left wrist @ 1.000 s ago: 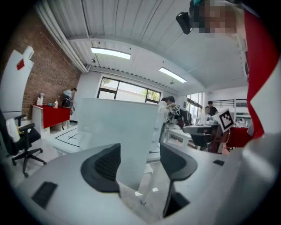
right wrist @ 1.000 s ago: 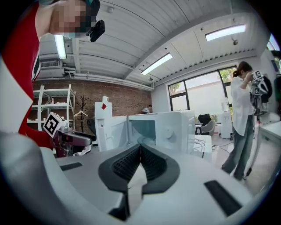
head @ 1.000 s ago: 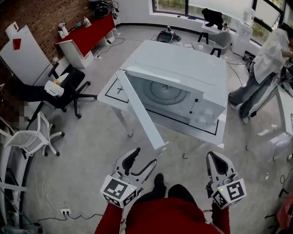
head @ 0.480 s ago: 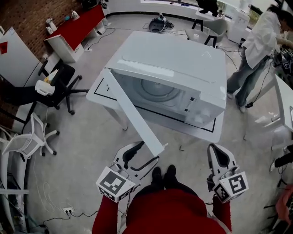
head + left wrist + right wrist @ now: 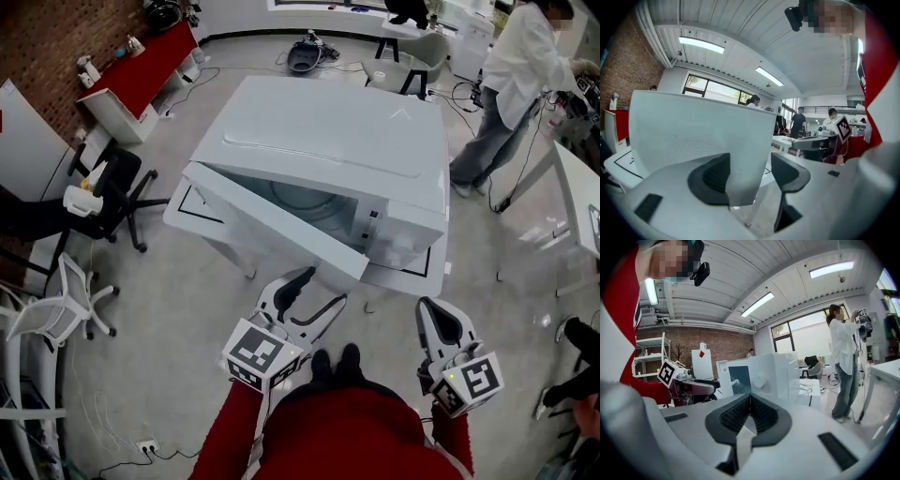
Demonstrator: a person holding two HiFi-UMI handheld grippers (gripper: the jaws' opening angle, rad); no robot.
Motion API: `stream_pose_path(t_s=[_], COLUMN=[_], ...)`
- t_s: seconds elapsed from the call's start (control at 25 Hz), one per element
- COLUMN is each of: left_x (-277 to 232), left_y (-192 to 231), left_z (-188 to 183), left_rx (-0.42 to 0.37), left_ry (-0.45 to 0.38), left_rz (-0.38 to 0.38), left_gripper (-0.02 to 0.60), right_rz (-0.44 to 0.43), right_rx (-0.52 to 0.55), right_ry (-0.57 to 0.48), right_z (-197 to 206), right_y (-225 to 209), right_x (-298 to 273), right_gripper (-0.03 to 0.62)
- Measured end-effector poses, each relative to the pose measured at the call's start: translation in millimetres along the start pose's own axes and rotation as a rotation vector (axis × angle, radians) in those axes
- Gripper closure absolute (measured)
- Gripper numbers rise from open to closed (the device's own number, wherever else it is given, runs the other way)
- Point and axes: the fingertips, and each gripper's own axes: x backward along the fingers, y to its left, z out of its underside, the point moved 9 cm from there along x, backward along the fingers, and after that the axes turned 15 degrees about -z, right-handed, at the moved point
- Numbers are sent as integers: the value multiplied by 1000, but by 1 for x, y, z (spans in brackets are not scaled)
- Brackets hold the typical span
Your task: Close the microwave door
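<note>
A white microwave stands on a white table. Its door, hinged at the left, stands partly open, angled across the cavity. My left gripper is open, just below the door's free end. In the left gripper view the door panel fills the space ahead of the left gripper, and its edge lies between the jaws by the left finger; whether they touch I cannot tell. My right gripper hangs lower right, shut and empty. The right gripper view looks past the right gripper at the microwave.
A person in a white coat stands at the far right by another white table. A black office chair and a white chair stand at the left. A red counter runs along the brick wall.
The door has swung from wide open to partly shut. My left gripper has moved up and right behind its free end. The right gripper has barely shifted.
</note>
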Motion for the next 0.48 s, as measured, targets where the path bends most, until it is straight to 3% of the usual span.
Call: stream_pose_path(t_s=[0.24,0.48], left_x=[-37,-58], left_y=[8,17], left_z=[-9,-13], left_rx=[21,70], left_ry=[-34,-33], left_rz=[-31,-171], left_gripper=[320,423], right_rz=[28,16], right_rx=[20,14], right_ry=[9,1], right_z=[-2,-7], right_y=[-10,-16], right_x=[1,-2], right_gripper=[582,580])
